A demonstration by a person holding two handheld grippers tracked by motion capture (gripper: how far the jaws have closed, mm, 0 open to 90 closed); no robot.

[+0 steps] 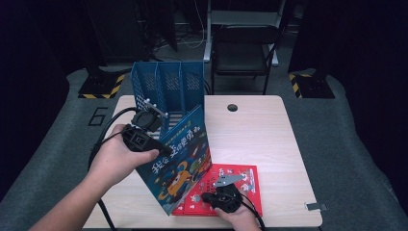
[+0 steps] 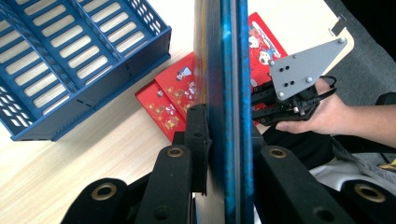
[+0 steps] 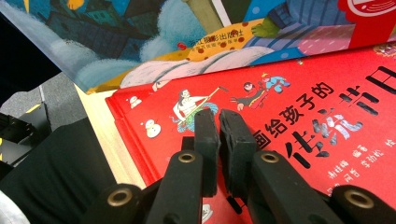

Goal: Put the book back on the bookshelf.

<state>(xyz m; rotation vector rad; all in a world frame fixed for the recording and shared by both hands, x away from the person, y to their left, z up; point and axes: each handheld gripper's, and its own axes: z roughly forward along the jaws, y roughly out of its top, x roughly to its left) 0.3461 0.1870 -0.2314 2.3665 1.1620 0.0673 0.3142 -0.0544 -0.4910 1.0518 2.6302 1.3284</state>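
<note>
A blue picture book (image 1: 180, 163) stands upright on the table, its lower corner over a red picture book (image 1: 243, 185) that lies flat near the front edge. My left gripper (image 1: 155, 143) is shut on the blue book's upper left edge. In the left gripper view the book's edge (image 2: 229, 70) runs straight up between the two pads of that gripper (image 2: 224, 122). My right gripper (image 1: 209, 195) is shut, its tips resting on the red book's cover (image 3: 303, 107) with nothing between them (image 3: 218, 121). The blue book (image 3: 187, 37) rises just beyond.
A blue slotted file rack (image 1: 166, 84) stands at the back left of the wooden table (image 1: 260, 130), right behind the blue book. A cable hole (image 1: 232, 107) sits at the back middle. A black chair (image 1: 245, 48) stands beyond the table.
</note>
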